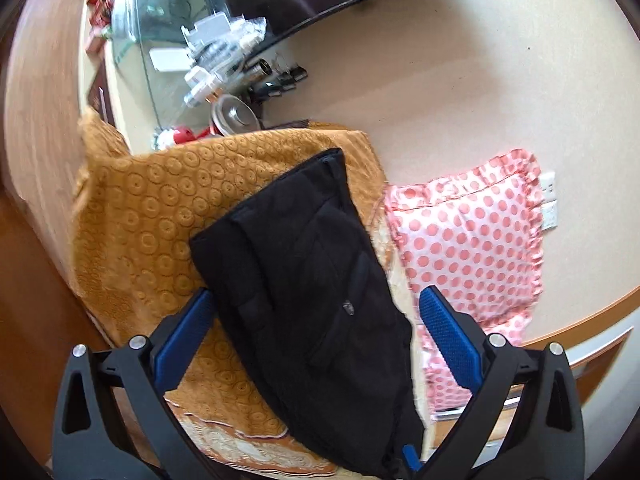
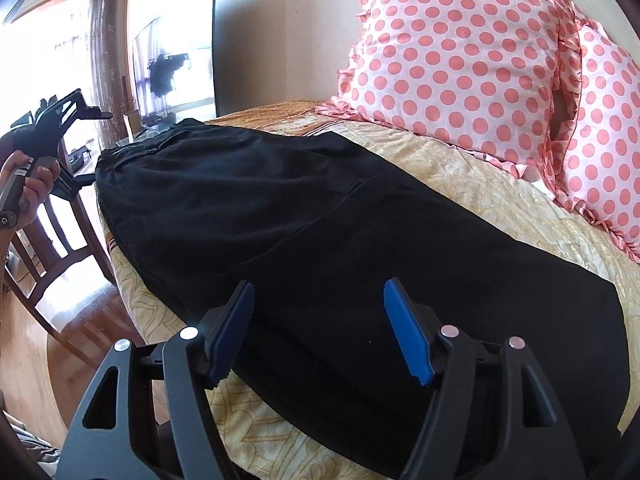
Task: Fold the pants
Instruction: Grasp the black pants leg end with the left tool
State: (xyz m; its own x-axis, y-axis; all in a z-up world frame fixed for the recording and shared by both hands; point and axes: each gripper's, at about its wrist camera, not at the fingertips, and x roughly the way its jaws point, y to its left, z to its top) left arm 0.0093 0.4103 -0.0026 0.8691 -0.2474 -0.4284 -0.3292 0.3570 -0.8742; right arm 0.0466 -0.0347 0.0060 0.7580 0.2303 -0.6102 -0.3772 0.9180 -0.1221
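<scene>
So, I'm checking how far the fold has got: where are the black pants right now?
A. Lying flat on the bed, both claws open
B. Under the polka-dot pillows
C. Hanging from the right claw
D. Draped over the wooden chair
A: the black pants lie spread on the bed, with the right claw and left claw open and gripping nothing.

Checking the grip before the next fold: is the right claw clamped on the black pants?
No, the right claw is open above the black pants, with no cloth pinched between its blue pads.

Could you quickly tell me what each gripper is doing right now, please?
Left gripper: open, holding nothing, above the black pants.
Right gripper: open, holding nothing.
</scene>
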